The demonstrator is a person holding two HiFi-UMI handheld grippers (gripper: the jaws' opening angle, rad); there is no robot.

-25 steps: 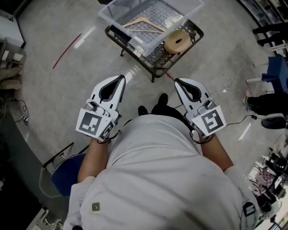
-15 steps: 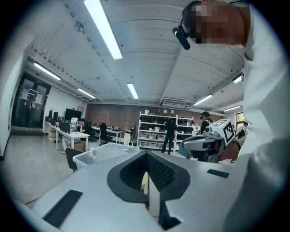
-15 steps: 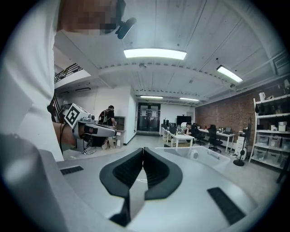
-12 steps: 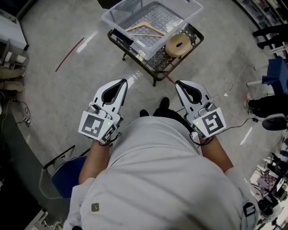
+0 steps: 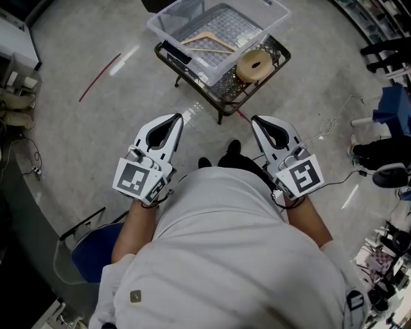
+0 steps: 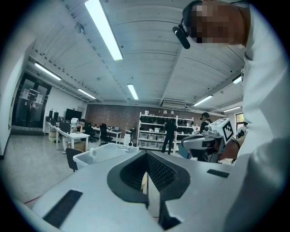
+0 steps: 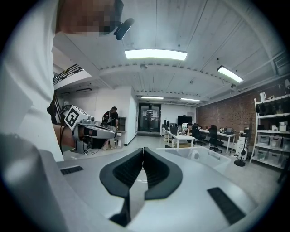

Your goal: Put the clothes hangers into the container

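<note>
Hanger (image 5: 207,40) of pale wood lay flat inside the container (image 5: 277,14), a clear tub that stood on a wire rack (image 5: 199,90) and covered most of it. Nothing else could be made out in the tub. A spool (image 5: 254,63) sat at the rack's right corner, just beside the tub and outside it.

No other hanger showed on the rack or on the floor around it, so the placing step looked done, or a pause between hangers. The left gripper (image 5: 175,117) and the right gripper (image 5: 253,119) were held low in front of the person, well apart from the rack, each with its jaws closed tip to tip on nothing. Any next move would call for finding another hanger out of view, then opening the jaws to take it.
</note>
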